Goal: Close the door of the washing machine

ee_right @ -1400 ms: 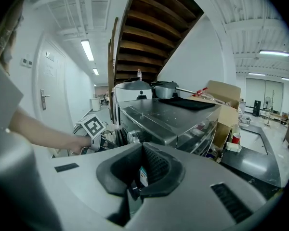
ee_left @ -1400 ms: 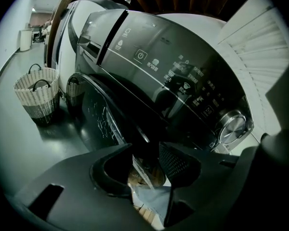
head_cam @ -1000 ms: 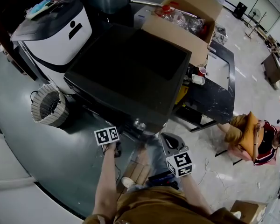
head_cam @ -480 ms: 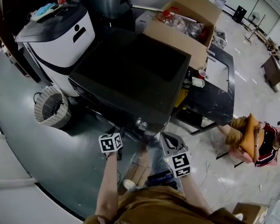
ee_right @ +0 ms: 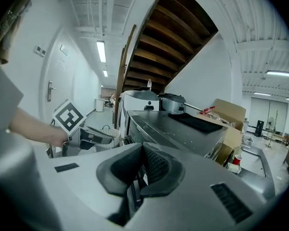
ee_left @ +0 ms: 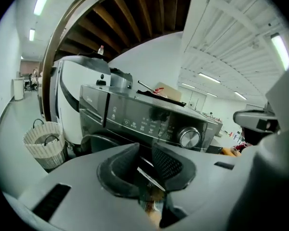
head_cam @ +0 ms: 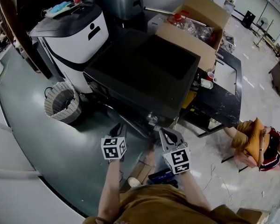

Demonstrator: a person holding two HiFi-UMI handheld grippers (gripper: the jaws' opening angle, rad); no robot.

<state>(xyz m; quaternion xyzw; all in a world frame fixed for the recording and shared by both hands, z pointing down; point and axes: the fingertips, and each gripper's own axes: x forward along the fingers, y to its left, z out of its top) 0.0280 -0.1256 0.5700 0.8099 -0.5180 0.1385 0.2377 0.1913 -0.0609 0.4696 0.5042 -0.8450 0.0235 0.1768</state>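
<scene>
The black washing machine (head_cam: pixel 144 73) fills the middle of the head view, and its front faces me. In the left gripper view its control panel with a round knob (ee_left: pixel 189 136) is close ahead. A curved dark door rim (ee_left: pixel 97 141) shows under the panel, mostly hidden by the gripper body. My left gripper (head_cam: pixel 116 129) is held in front of the machine. Its jaws (ee_left: pixel 145 150) have just been closing to a narrow gap with nothing between them. My right gripper (head_cam: pixel 167 136) is beside it at the machine's right front corner, its pads (ee_right: pixel 154 165) closed together on nothing.
A white woven basket (head_cam: pixel 62 101) stands on the floor left of the machine, beside a white and black appliance (head_cam: pixel 77 36). A cardboard box (head_cam: pixel 191 27) with bottles sits behind. To the right are a low black table (head_cam: pixel 224 87) and a seated person (head_cam: pixel 261 143).
Both grippers have come up in front of the machine. The left one rose more and rolled, so its marker cube shows a different face. The head view has shifted slightly.
</scene>
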